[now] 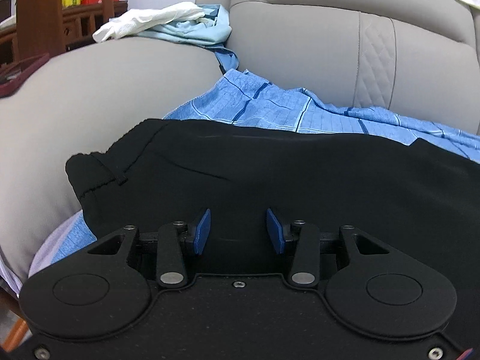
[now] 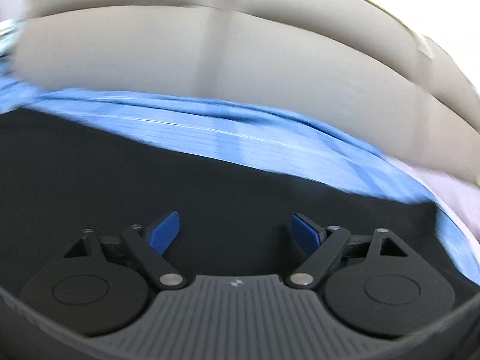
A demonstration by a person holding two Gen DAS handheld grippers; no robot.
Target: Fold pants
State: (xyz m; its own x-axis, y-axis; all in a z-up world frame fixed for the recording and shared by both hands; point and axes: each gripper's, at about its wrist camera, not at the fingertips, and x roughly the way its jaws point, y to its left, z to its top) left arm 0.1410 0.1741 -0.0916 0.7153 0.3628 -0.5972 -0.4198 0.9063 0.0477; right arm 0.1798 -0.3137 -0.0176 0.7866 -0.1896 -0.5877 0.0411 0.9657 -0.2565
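Beige padded leather sofa (image 1: 90,96) fills both views, largest thing here; seat plus backrest cushions from 10 to 2 o'clock. Likely picked as the folding surface since it's broad and soft. Blue checked woven blanket (image 1: 270,105) lies over the seat, under the garment, probably as a liner. Black smooth-fabric pants (image 1: 270,174) lie spread flat on the blanket, running 9 to 3 o'clock across the left wrist view; the seamed end, hem or waistband, I can't tell which, is at 9 o'clock, reaching onto bare sofa. In the right wrist view the pants (image 2: 150,186) fill the lower half, blanket (image 2: 240,138) a band above; frame is motion-blurred, details soft.

Left gripper (image 1: 237,229): jaws moderately apart, nothing between the blue pads, low over the black cloth near its close edge. Contact unclear. Right gripper (image 2: 235,229): jaws wider apart, also holding nothing, over cloth.

Judgement: both are placed at the near edge ready to pinch it, so a fold toward 12 o'clock looks like the step in hand.

Room: far pants edge is free, with blanket beyond it toward 12 before the backrest rises. Bare seat at 9 to 10 o'clock. Crumpled white and pale-blue cloth pile (image 1: 168,24) at 11 o'clock is well apart. Dark red flat object (image 1: 21,75) at 9 to 10 o'clock is also well clear.
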